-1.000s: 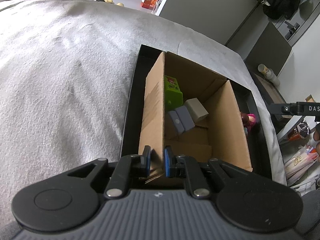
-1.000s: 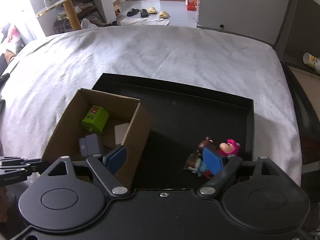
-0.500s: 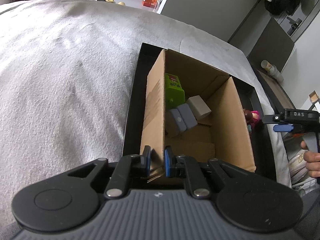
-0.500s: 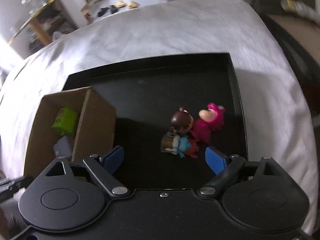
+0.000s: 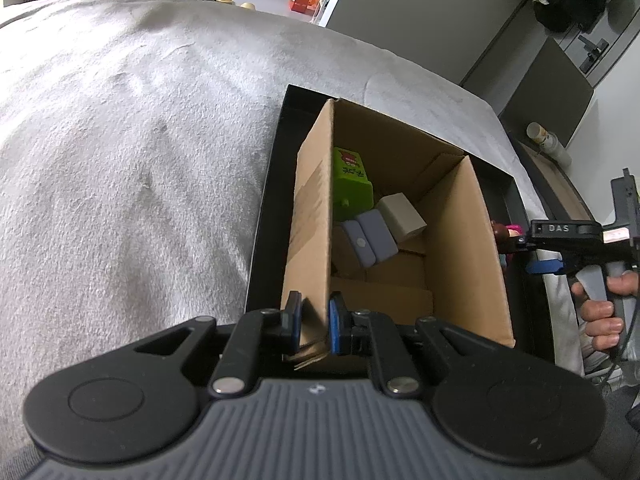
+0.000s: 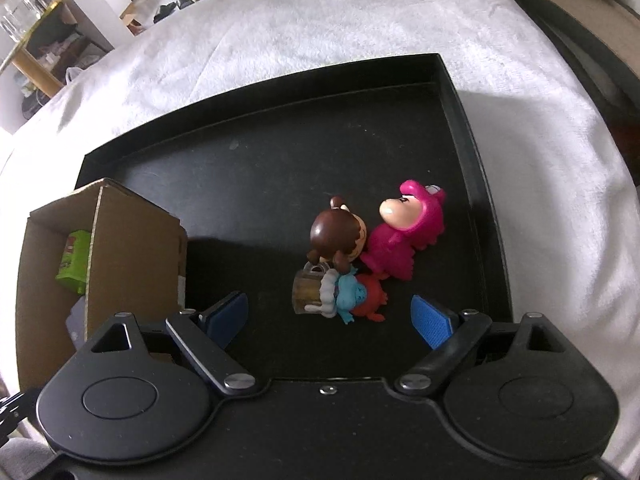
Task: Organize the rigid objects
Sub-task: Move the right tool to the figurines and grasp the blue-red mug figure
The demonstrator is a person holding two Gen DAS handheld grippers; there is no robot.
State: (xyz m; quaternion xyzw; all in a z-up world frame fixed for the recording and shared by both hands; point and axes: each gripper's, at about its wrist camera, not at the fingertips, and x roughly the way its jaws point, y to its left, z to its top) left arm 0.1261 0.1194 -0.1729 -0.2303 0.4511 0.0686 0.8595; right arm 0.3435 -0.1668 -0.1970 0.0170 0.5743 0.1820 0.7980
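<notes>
We look down on a bed covered with a grey-white blanket point(image 5: 120, 160), the largest thing in sight. On it lies a shallow black tray point(image 6: 280, 120). In the tray's left part stands an open cardboard box point(image 5: 464, 240). Inside the box we see a green carton point(image 5: 352, 188) leaning against the left wall, with a pale grey block point(image 5: 402, 218) and a blue-grey case point(image 5: 370, 238) touching one another just below it.

On the bare tray floor to the right of the box, well apart from it, a cluster of toy figures sits together: a pink figure point(image 6: 412, 232), a brown-haired figure point(image 6: 338, 234) pressed against its left side, and just in front of these a small blue and red figure point(image 6: 358, 294) holding a brown mug point(image 6: 308, 290).

Our left hand-held gripper point(image 5: 314, 322) is clamped on the near corner of the box's left wall, one blue pad on each side of the cardboard. Our right hand-held gripper point(image 6: 330, 316) hangs over the tray with its pads wide apart and nothing pressed between them; the small blue and red figure lies just ahead of the gap. In the left wrist view a hand point(image 5: 604, 304) grips that tool's handle beyond the tray's right edge.
</notes>
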